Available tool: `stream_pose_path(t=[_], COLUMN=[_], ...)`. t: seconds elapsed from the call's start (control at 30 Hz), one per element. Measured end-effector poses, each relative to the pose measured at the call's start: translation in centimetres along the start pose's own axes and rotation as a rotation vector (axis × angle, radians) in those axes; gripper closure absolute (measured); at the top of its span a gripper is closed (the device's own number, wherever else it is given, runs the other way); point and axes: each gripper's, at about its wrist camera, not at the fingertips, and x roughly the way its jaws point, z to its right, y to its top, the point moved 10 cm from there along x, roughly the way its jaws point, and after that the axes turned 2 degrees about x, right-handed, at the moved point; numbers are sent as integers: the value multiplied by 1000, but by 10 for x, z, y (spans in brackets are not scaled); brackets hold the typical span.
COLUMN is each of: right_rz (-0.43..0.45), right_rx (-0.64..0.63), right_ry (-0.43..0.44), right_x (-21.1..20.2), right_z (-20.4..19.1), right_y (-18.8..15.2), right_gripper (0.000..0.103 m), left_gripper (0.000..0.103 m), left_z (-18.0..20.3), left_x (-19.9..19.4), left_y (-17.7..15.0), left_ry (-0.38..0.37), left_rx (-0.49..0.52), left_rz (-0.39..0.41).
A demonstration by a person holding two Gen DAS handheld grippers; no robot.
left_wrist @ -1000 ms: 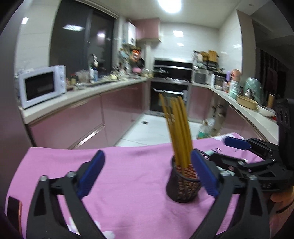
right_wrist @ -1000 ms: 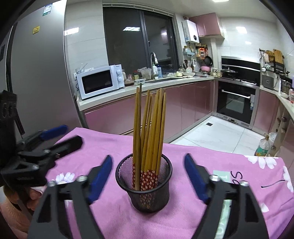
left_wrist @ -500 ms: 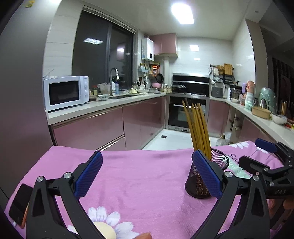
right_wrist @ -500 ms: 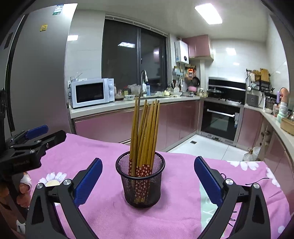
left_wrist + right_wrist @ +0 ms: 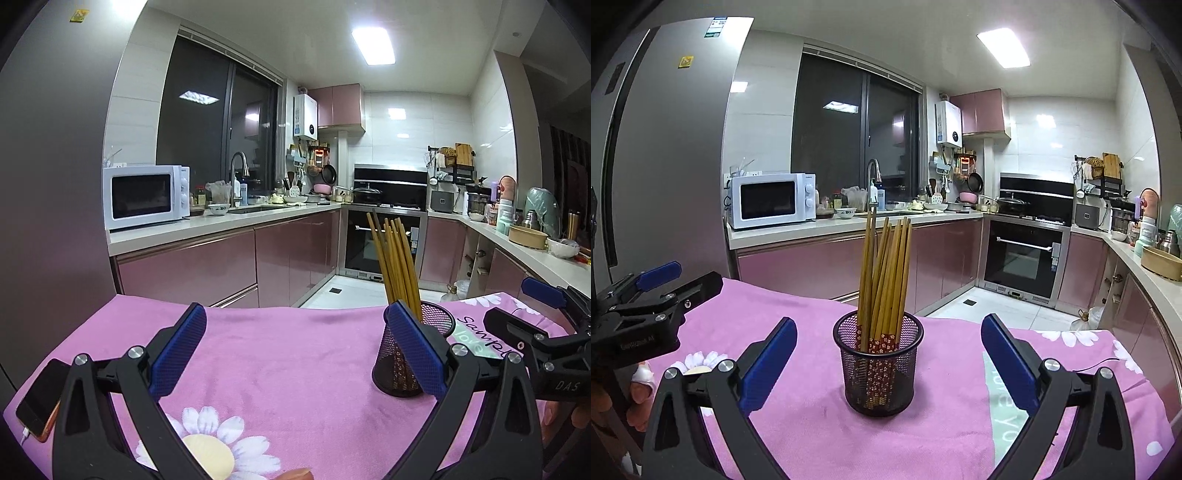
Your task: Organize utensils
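Observation:
A black mesh cup (image 5: 878,363) stands upright on the pink cloth with several wooden chopsticks (image 5: 886,273) standing in it. In the right wrist view it sits centred just ahead of my right gripper (image 5: 889,323), which is open wide; the blue pads (image 5: 768,365) do not touch it. In the left wrist view the cup (image 5: 397,369) is partly hidden behind the right finger of my left gripper (image 5: 295,325), which is open and empty. The chopsticks (image 5: 395,258) rise above that finger. Each view also shows the other gripper: the right gripper (image 5: 517,310) and the left gripper (image 5: 690,278).
A flowered pink tablecloth (image 5: 277,350) covers the table. A phone (image 5: 38,402) on a cable lies at its near left corner. Beyond the far edge are pink kitchen cabinets, a microwave (image 5: 146,195) and a tall grey fridge (image 5: 665,166). A person's fingers (image 5: 639,387) hold the left gripper.
Both grippers have drawn back from the cup and tipped upward. The right jaws have spread wider. In the left view the cup has slid from between the fingers to behind the right one.

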Motion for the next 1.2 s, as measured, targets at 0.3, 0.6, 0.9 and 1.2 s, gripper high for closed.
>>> stream_pose_path(t=[0.3,0.6,0.9,1.2], right_rz=[13,27,44,66], right_rx=[3,6,5,5], right_ry=[3,-4,-15,-25], right_x=[-2,-4,-8,-12], right_z=[-3,-6,-5,-4], right_y=[1,2,3,7], right_gripper=[7,7,7,7], left_gripper=[6,6,6,6], left_z=[-1,-3,-2,-1], left_x=[-7,-11,-12,-12], left_y=[4,4,3,3], left_ry=[8,15,9,9], left_rx=[12,9,10,8], left_rz=[28,38,36,36])
